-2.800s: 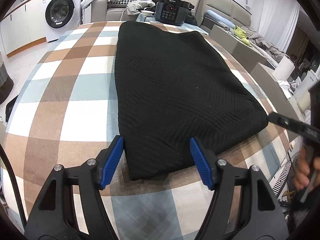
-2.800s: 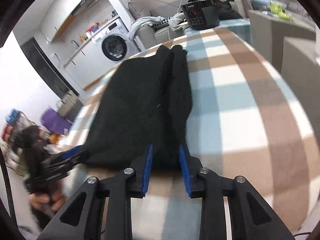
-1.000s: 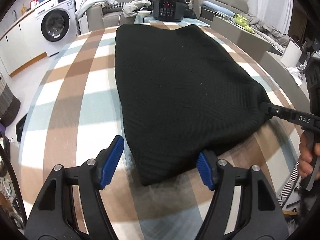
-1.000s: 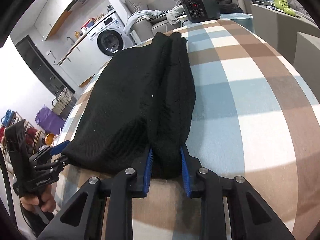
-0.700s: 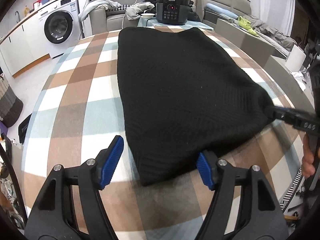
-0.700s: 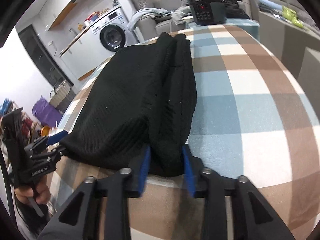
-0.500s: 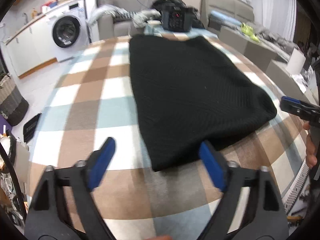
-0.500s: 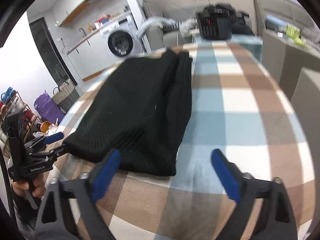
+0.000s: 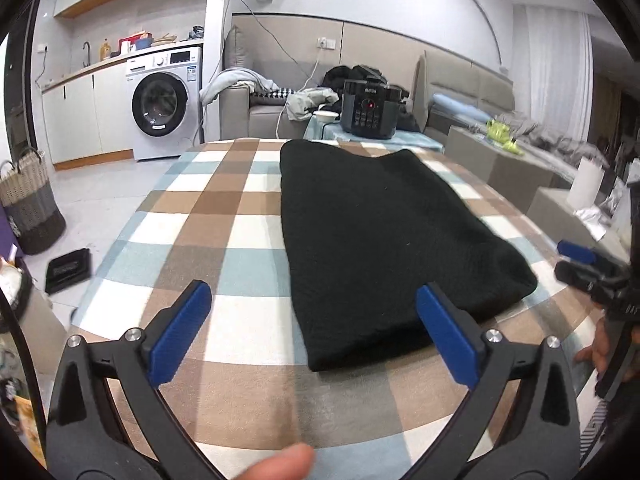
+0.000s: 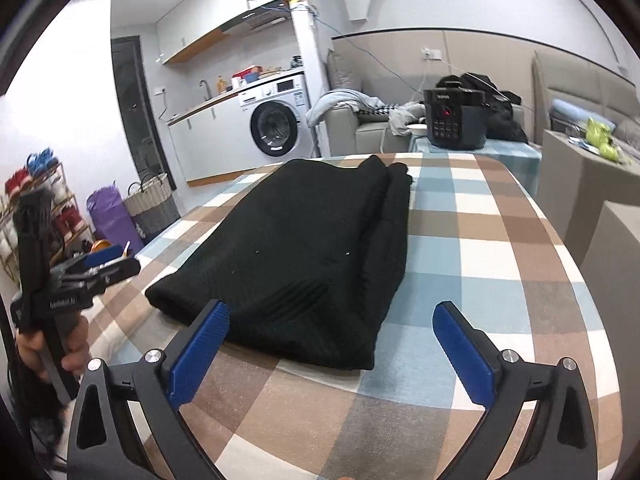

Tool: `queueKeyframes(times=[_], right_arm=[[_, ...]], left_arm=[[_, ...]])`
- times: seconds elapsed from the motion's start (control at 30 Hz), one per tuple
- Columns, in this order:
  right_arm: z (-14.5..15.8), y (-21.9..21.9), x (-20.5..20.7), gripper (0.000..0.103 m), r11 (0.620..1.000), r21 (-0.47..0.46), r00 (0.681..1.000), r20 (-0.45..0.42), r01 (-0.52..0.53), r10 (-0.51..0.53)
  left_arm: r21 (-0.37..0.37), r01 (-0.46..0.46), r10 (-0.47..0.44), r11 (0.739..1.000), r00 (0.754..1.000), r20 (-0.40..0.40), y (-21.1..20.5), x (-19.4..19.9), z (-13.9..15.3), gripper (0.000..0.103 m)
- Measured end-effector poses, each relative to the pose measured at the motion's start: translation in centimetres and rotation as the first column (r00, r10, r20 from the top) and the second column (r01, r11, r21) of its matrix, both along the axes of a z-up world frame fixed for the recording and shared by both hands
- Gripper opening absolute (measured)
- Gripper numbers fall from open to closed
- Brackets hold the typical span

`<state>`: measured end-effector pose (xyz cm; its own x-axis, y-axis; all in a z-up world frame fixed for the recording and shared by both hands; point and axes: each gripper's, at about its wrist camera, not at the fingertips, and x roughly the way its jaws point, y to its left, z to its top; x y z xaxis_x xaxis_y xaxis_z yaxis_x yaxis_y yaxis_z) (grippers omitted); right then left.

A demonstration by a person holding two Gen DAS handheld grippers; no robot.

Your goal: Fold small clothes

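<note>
Both of your grippers stand wide apart and hold nothing. The left gripper [image 9: 312, 332] has just been opening, with nothing between its blue pads; the near left corner of the black knit garment [image 9: 384, 240] lies on the tabletop [image 9: 224, 208] beyond its tips. The right gripper [image 10: 332, 344] is spread just as wide, clear of the near right corner.

The garment lies folded lengthwise as a long band down the middle of the checked tabletop, its far end near the far edge. In the right wrist view the right-hand side shows stacked layers forming a thick rolled ridge [image 10: 394, 216].

My guess is a crosswise fold comes next, and that is where trouble sits. If you pinch only the top layer at a near corner, the lower layers will probably stay behind and the band will peel open. The ridge on the right is bulkier than the left side, so the two corners may lift unevenly and the fold could come out skewed. The knit looks soft and likely to stretch or sag between your two grips. Carry the near end too far and it could push the far end off the tabletop, toward the pressure cooker [image 9: 370, 110] on the lower stand behind.
</note>
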<state>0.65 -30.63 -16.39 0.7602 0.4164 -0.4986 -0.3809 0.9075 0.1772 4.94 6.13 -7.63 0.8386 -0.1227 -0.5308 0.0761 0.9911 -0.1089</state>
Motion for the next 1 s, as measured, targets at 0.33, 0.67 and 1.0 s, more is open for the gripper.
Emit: queueKeyframes(times=[0.33,0.67,1.0], right_arm=[[-0.2,-0.3,-0.6,0.103,0.995,0.086,0.999,0.021,-0.041,0.039],[-0.7,-0.9,-0.5,0.103,0.993,0.117,0.999,0.009,-0.033,0.032],[-0.9,-0.7,-0.5,0.103,0.994,0.105,1.0,0.005,-0.03,0.03]], left_arm=[[-0.039,0.03,-0.028,0.999,0.998,0.05,-0.3,-1.0,-0.4,0.102],[-0.031,0.033,-0.032,0.999,0.999,0.042,-0.4,-1.0,-0.8,0.102],[-0.03,0.035,-0.034,0.999,0.999,0.041,-0.4,-1.0,-0.9,0.102]])
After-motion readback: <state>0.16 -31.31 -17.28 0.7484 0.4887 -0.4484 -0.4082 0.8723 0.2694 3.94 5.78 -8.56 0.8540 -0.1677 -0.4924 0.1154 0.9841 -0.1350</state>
